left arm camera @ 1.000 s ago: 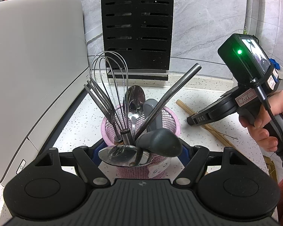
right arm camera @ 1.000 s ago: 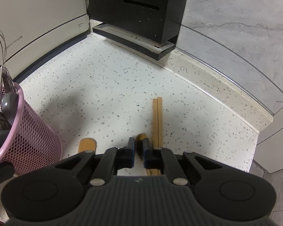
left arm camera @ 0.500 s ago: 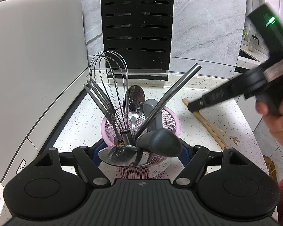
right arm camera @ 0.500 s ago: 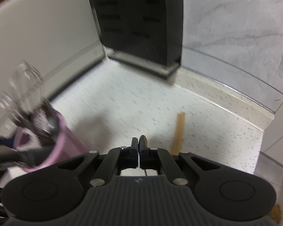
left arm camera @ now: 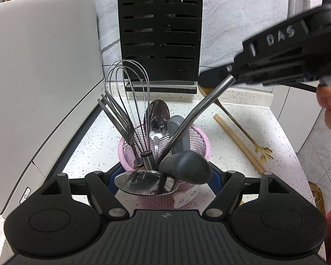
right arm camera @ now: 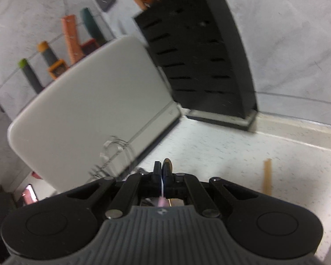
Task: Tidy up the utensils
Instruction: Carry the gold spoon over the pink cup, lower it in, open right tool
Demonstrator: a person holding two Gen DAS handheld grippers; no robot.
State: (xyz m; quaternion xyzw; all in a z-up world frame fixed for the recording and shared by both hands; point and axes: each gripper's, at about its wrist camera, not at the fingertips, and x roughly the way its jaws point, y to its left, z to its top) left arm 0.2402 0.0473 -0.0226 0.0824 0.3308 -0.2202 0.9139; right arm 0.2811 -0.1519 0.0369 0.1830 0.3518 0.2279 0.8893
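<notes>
A pink mesh holder [left arm camera: 196, 139] stands between the fingers of my left gripper [left arm camera: 164, 182], which grips its sides. It holds a whisk [left arm camera: 128, 88], a fork [left arm camera: 117, 114], spoons [left arm camera: 157, 114], a steel handle [left arm camera: 200, 108] and a dark ladle [left arm camera: 185, 165]. My right gripper [left arm camera: 211, 80] is shut on a gold fork [left arm camera: 242, 128] and holds it in the air, tines hanging down over the counter. In the right wrist view the jaws [right arm camera: 162, 170] are pressed together on the fork's thin handle [right arm camera: 167, 164]. Wooden chopsticks [left arm camera: 238, 141] lie on the counter.
A black knife block [left arm camera: 161, 28] stands at the back wall. A white appliance [left arm camera: 39, 77] fills the left side. The speckled counter [left arm camera: 253, 114] ends at the right edge. The chopsticks' tip also shows in the right wrist view [right arm camera: 267, 176].
My right gripper has lifted the gold fork off the counter and swung up and left, toward the pink holder. The left gripper and holder have not moved.
</notes>
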